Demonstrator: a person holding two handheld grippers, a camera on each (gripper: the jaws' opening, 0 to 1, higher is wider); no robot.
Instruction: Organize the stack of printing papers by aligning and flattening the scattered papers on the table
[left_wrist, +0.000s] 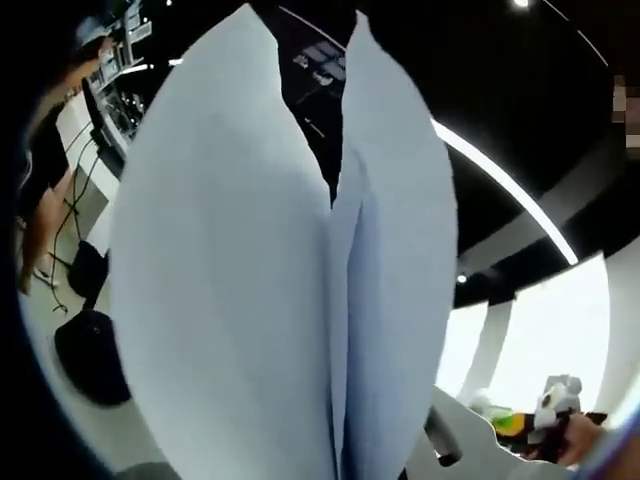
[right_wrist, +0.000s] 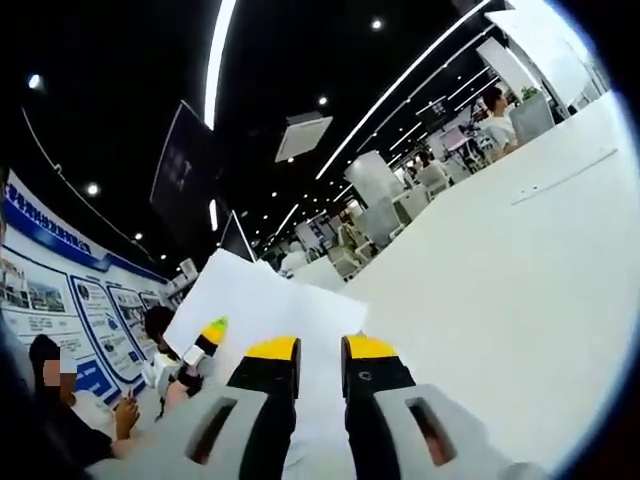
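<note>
The white printing papers (left_wrist: 260, 280) stand upright close in front of the left gripper view and hide that gripper's jaws. A crease down the middle of the sheets runs to the bottom, as if pinched there. In the right gripper view the papers (right_wrist: 250, 300) run out over the white table (right_wrist: 500, 280), and my right gripper (right_wrist: 320, 352), with yellow-tipped black jaws, is shut on their near edge. My left gripper (right_wrist: 207, 338), yellow-green at the tip, sits at the papers' left edge, held by a hand. The right gripper's grey body (left_wrist: 455, 445) shows at lower right.
The wide white table stretches to the right. A hand (left_wrist: 580, 440) is beyond the papers. Seated people (right_wrist: 50, 400) are at the left by a wall of posters, another person (right_wrist: 495, 105) far off. Black bags (left_wrist: 90, 350) lie on the floor.
</note>
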